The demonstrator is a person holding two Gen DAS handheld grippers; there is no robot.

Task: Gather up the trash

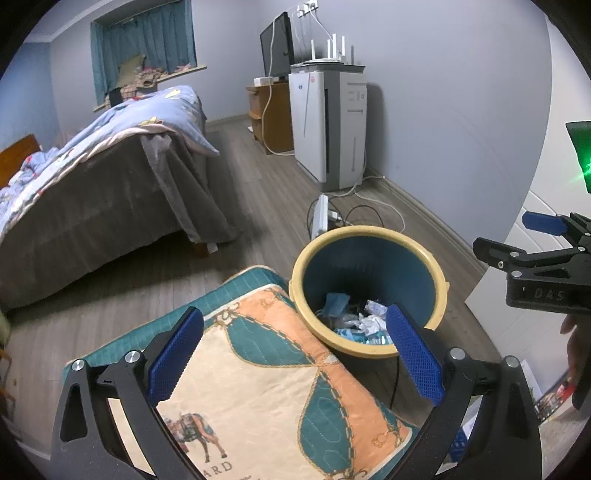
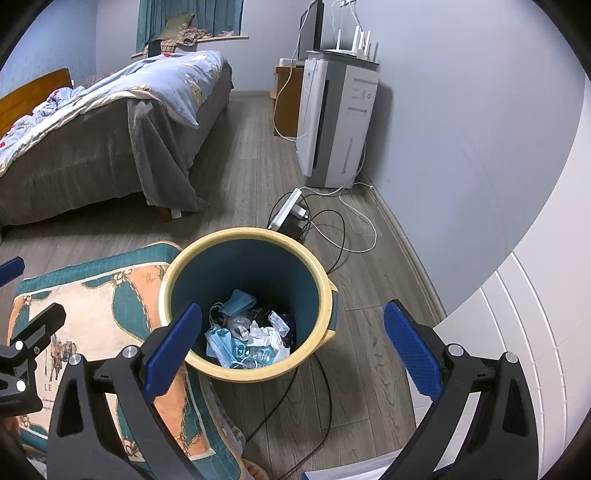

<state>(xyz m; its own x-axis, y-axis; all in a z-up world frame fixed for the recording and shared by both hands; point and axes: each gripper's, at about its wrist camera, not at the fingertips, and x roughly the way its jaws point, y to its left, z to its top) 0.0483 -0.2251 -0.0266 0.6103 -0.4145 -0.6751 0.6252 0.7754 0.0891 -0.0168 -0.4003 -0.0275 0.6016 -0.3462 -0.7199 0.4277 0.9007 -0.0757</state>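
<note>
I have both tongs up over the bedroom floor, and neither holds anything. My left tongs [image 1: 295, 354] stand spread wide, blue pads well apart, above a quilted cushion [image 1: 266, 384] in teal and peach with a horse printed on it. My right tongs [image 2: 293, 350] are likewise wide apart and bare, hanging over the near rim of the trash bin [image 2: 255, 371].

The bin is round, yellow on the rim and dark teal inside, and it stands on the wood floor [image 2: 369, 343] touching the cushion's edge. In its bottom I see blue face masks [image 2: 240, 301], crumpled white tissue [image 2: 264, 334] and some clear blister wrappers [image 2: 255, 354]. Dark cables run under and past the bin; behind it a white power strip [image 2: 286, 208] lies with plugs and a white cord looping toward the wall.

Further back a white air purifier [image 2: 336, 122] stands against the wall with a router [image 2: 358, 46] on top, a monitor [image 2: 310, 27] on a wooden cabinet beyond it, and the bed [image 2: 103, 122] with its blue duvet off to the left.
</note>
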